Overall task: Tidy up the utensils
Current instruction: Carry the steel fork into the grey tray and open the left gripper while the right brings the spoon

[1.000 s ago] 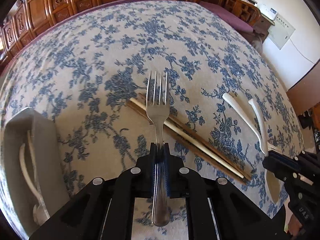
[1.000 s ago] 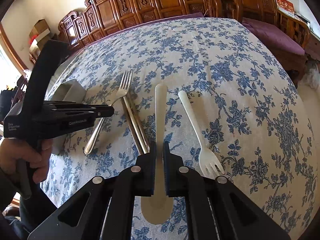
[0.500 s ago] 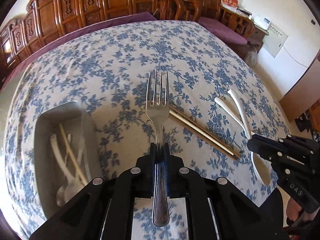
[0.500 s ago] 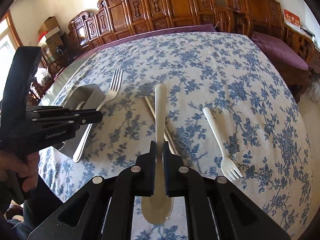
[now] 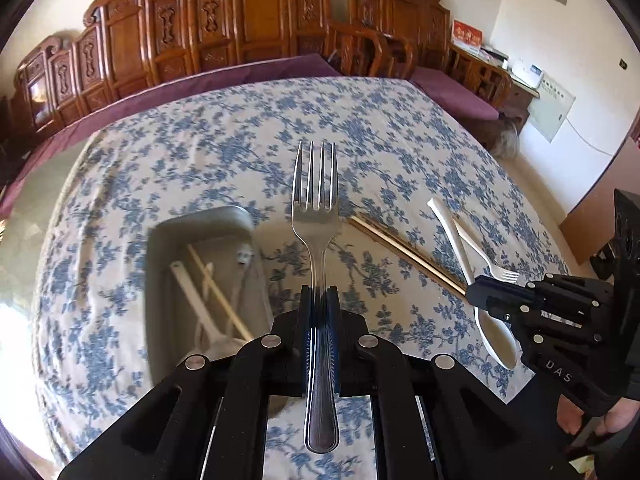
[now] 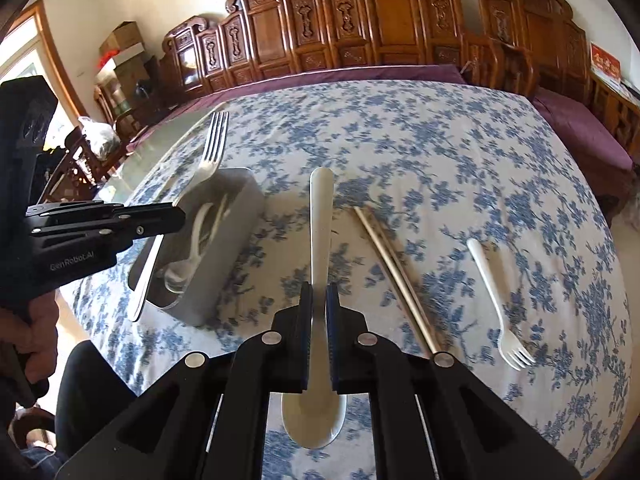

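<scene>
One bagged bundle [image 6: 98,136], right view only

This is a home, most likely a dining or sitting room. A row of carved wooden chairs [image 5: 248,28] with tall ornate backs lines the far wall, and a bench with purple cushions [image 6: 580,136] runs along the right side. The counter wears a cream tablecloth [image 6: 460,168] printed with blue flowers, household linen rather than a work surface. On it lie everyday eating things: a pair of chopsticks [image 6: 396,272], a white plastic fork [image 6: 496,304] and a grey tray [image 6: 224,248] holding more cutlery. Cardboard boxes [image 6: 124,46] are stacked at the far left beside a bright window, and a red card [image 5: 466,35] stands on a side cabinet at the far right by a white plastered wall.
</scene>
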Demonstrator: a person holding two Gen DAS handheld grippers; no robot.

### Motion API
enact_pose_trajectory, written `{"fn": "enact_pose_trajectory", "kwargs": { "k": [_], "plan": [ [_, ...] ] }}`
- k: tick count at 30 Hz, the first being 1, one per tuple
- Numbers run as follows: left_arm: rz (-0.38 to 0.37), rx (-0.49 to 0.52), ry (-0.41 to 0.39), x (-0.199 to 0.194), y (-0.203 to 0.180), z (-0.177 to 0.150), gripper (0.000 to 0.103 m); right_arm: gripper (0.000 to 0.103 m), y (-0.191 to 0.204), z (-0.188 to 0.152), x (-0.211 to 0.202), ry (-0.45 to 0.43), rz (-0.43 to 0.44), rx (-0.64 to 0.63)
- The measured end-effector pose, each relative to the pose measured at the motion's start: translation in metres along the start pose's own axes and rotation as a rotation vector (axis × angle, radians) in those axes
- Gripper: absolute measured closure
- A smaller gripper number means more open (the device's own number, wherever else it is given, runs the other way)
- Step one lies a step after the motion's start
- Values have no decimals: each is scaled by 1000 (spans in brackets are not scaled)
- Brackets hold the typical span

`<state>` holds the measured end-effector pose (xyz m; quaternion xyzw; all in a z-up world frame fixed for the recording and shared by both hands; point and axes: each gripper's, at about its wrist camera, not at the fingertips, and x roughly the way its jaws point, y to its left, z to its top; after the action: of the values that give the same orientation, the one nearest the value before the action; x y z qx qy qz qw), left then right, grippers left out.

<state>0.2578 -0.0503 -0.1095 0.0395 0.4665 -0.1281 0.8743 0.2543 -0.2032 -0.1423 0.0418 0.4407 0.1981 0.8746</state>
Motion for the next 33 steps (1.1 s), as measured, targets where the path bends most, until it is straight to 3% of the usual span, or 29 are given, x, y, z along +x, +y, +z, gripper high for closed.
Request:
{"fn": "enact_pose_trajectory", "kwargs": {
  "k": [7,16,33],
  "plan": [
    [34,-20,-33,-20,28,-1,97,95,25,8,-1,-16,21,-23],
    [82,-50,-25,-19,65,-4,97,95,43,14,5,-22,39,-28],
    [89,-86,99,51,98,-15,97,95,46,17,29,20,48,-30]
  ]
}}
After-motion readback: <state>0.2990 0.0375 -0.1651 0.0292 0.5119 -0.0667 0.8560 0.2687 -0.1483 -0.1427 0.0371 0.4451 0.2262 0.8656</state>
